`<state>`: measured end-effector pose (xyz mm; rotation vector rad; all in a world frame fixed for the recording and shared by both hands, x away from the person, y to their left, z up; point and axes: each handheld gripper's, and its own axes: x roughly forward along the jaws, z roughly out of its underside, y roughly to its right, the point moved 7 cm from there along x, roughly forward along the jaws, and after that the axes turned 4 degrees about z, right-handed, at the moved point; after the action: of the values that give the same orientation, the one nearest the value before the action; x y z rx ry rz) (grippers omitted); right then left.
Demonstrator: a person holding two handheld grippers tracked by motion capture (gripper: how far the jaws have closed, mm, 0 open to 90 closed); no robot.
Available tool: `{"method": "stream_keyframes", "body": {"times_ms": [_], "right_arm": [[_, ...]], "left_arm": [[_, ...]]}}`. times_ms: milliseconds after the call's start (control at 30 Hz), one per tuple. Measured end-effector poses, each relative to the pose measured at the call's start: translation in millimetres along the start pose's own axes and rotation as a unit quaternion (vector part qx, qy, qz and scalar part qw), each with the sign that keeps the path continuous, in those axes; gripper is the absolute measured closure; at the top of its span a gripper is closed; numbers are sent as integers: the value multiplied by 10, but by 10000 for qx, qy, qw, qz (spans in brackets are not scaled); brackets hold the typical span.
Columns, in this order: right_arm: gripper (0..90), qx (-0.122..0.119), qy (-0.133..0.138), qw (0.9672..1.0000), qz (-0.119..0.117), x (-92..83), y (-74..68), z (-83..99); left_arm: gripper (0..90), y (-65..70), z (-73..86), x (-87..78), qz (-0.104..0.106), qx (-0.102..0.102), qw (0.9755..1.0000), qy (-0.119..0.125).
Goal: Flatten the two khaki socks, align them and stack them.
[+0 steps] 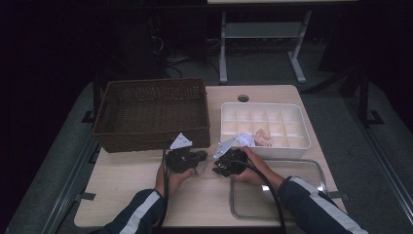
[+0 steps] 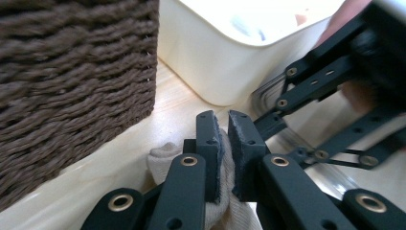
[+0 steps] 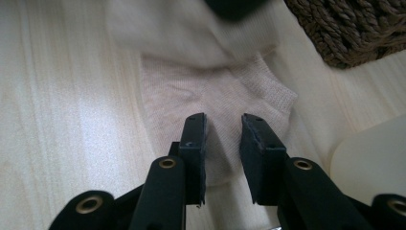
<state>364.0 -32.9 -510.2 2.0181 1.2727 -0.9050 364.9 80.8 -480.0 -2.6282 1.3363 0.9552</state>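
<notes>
Near centre of the table, my left tongs [image 2: 223, 143] pinch a pale sock [image 3: 215, 100]; my right tongs [image 3: 222, 143] stand spread over it. Behind, the divided box [image 1: 265, 127] holds two socks; this one remains unsorted.

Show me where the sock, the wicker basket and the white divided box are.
sock [image 3: 215, 96]: right gripper view, its knitted middle.
wicker basket [image 1: 151, 131]: high view, its front wall.
white divided box [image 1: 265, 151]: high view, its front wall.
</notes>
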Motion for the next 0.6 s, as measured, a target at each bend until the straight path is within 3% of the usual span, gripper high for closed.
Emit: {"method": "stream_keyframes", "body": {"times_ms": [100, 167, 267, 300, 333, 367, 467, 500, 600], "right_arm": [[699, 24, 42, 10000, -19, 2, -8, 3], [688, 27, 50, 10000, -40, 0, -13, 2], [669, 27, 58, 10000, -43, -17, -9, 2], [664, 31, 58, 10000, -55, -25, -8, 3], [664, 31, 58, 10000, -55, -25, -8, 3], [661, 70, 70, 9999, -49, -25, -6, 5], [661, 46, 98, 9999, -42, -33, 3, 3], [667, 105, 115, 9999, -59, -48, 0, -1], [671, 132, 38, 9999, -65, -38, -1, 16]], "left_arm": [[828, 7, 20, 110, -54, 11, 10000, -66], [801, 20, 22, 173, 33, -77, 10000, -26], [609, 32, -8, 180, -82, 47, 10000, -7], [500, 48, -58, 129, -61, 150, 9998, 98], [462, 48, -58, 129, -61, 150, 9998, 98], [424, 52, -120, 22, -41, 240, 9995, 194], [376, 59, -177, -103, 48, 205, 9993, 321], [373, 56, -213, -231, 105, 198, 9988, 443], [362, 46, -213, -349, 131, 216, 9986, 463]]}}
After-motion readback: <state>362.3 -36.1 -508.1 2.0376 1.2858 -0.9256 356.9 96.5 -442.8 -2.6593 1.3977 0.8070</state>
